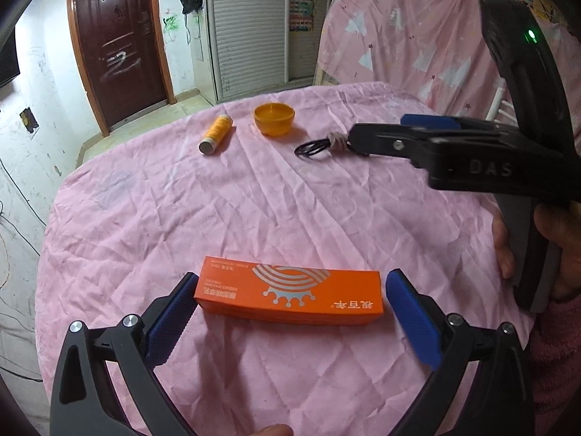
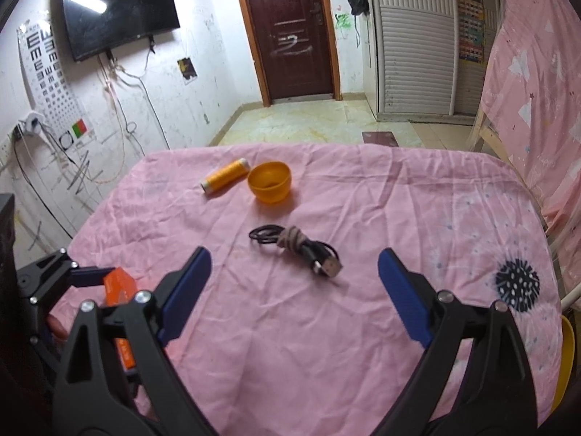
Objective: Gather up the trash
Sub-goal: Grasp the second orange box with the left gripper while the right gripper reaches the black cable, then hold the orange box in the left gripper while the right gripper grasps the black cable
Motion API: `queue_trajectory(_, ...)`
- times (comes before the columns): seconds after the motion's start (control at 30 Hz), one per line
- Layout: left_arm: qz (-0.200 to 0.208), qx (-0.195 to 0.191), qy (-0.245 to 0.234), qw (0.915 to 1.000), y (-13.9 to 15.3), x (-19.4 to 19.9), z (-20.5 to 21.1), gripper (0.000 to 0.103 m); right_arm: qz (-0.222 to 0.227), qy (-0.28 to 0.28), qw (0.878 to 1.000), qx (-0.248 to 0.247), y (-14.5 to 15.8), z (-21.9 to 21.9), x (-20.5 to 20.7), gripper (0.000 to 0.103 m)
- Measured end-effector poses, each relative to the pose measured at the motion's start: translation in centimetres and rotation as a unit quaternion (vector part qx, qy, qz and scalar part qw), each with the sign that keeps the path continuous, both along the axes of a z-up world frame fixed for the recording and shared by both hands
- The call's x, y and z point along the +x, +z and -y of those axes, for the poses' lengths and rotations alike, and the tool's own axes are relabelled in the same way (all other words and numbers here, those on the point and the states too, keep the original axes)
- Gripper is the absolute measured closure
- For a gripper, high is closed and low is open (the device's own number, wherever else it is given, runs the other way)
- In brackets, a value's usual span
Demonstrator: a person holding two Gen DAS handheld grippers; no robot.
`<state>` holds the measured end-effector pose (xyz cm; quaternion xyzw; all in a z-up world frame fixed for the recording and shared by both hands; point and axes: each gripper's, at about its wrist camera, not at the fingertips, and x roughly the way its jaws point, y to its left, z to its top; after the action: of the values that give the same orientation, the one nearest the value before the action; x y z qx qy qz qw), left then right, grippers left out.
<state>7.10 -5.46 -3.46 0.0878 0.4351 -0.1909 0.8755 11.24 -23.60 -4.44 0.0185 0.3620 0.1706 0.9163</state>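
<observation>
An orange carton point(image 1: 290, 292) lies flat on the pink tablecloth point(image 1: 254, 210). My left gripper point(image 1: 293, 278) is open around it lengthwise, a blue pad at each end; a thin strip of cloth shows beside the right pad point(image 1: 412, 318). In the right wrist view, my right gripper point(image 2: 295, 254) stands wide open and empty. A coiled black USB cable point(image 2: 297, 247) with a beige tie lies just ahead of its fingertips. The left wrist view shows the right gripper point(image 1: 377, 130) reaching in from the right, next to the cable point(image 1: 319, 147).
An orange bowl point(image 2: 269, 181) and an orange thread spool point(image 2: 225, 176) sit near the table's far edge. A yellow object point(image 2: 566, 356) shows past the right edge. Beyond are a tiled floor, a brown door point(image 2: 290, 32) and pink draped fabric point(image 2: 537, 91).
</observation>
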Motion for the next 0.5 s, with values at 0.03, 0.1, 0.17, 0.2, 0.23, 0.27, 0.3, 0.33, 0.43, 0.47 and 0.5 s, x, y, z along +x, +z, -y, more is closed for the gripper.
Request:
queue_trajectory(0.03,-0.004,0.004,0.002,1.0,-0.1,0.1,0.1,0.009,-0.003,0.001,1.0,-0.004,-0.1,-0.3,0.2,0.014)
queue_trajectory(0.1,-0.009,0.01,0.007,0.9999,-0.3,0.3,0.2,0.009,-0.009,0.004,1.0,-0.01,-0.3,-0.8,0.6,0.014)
queue_trajectory(0.17,-0.013,0.007,0.005,0.9999,-0.4,0.4,0.3,0.009,-0.013,0.006,1.0,-0.016,-0.4,-1.2,1.0,0.013)
queue_trajectory(0.2,-0.013,0.007,0.006,0.9999,-0.4,0.4,0.3,0.009,-0.016,0.007,1.0,-0.019,-0.5,-1.3,1.2,0.013)
queue_trajectory(0.23,-0.013,0.007,0.008,0.9999,-0.4,0.4,0.3,0.009,-0.021,0.009,1.0,-0.022,-0.7,-1.4,1.4,0.01)
queue_trajectory(0.27,-0.014,0.006,0.009,0.9998,-0.5,0.4,0.3,0.009,-0.024,0.01,0.999,-0.023,-0.7,-1.6,1.7,0.009)
queue_trajectory(0.3,-0.013,0.004,0.012,0.9998,-0.4,0.4,0.2,0.013,-0.029,0.014,0.999,-0.025,-0.9,-1.7,1.9,0.009)
queue_trajectory(0.33,-0.012,0.002,0.018,0.9998,-0.4,0.4,0.0,0.018,-0.033,0.017,0.999,-0.027,-1.0,-1.8,2.1,0.009)
queue_trajectory(0.43,-0.012,-0.006,0.022,0.9997,-0.4,0.3,-0.3,0.018,-0.044,0.017,0.998,-0.031,-1.2,-2.0,2.6,0.009)
queue_trajectory(0.47,-0.011,-0.006,0.023,0.9997,-0.3,0.3,-0.3,0.018,-0.047,0.017,0.998,-0.03,-1.3,-2.0,2.8,0.009)
queue_trajectory(0.5,-0.01,-0.006,0.023,0.9997,-0.3,0.2,-0.3,0.018,-0.049,0.016,0.998,-0.03,-1.4,-1.9,2.9,0.009)
